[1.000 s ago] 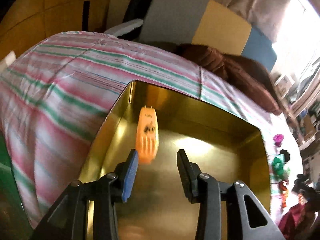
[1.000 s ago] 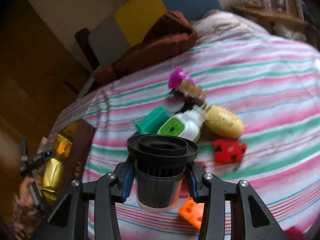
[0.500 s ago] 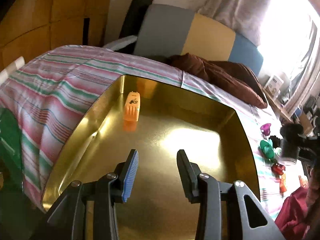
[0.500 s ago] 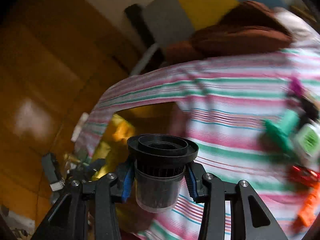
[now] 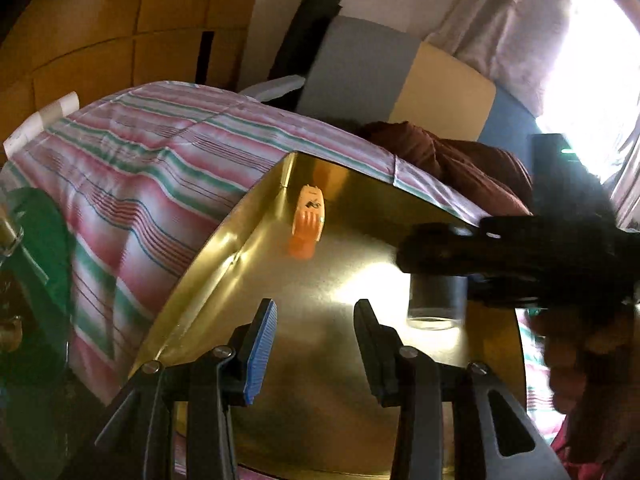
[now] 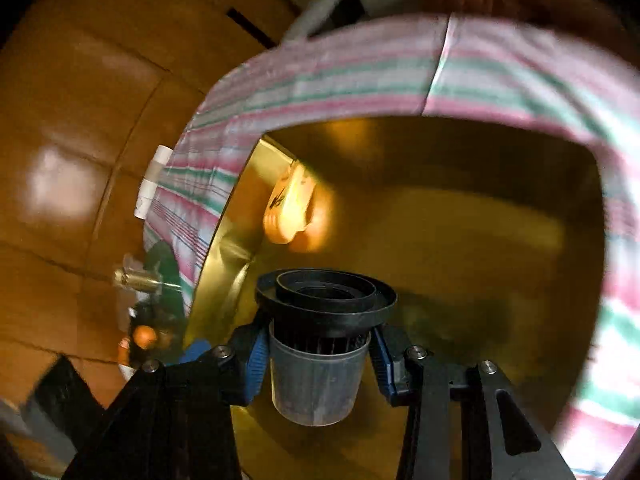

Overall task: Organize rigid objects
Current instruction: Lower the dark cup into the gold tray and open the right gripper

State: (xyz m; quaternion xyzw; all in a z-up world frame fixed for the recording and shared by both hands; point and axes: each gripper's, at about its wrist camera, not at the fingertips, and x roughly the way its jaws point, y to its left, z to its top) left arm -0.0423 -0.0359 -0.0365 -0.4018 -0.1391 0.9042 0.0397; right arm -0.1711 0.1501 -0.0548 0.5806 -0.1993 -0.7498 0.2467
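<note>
The right gripper (image 6: 318, 354), fingers clamped on the upright black-lidded clear cup (image 6: 320, 344), holds it above the gold tray's (image 5: 208, 256) floor, orange toy (image 6: 290, 208) ahead-left by the wall, while the left gripper (image 5: 312, 344) hovers open and empty.

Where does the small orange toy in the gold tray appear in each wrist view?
Left wrist: orange toy lies centre, near the gold tray's far left corner.
Right wrist: orange toy lies left of centre, blurred, beside the tray's left wall.
Shared landmark: striped bedcover around the tray.
</note>
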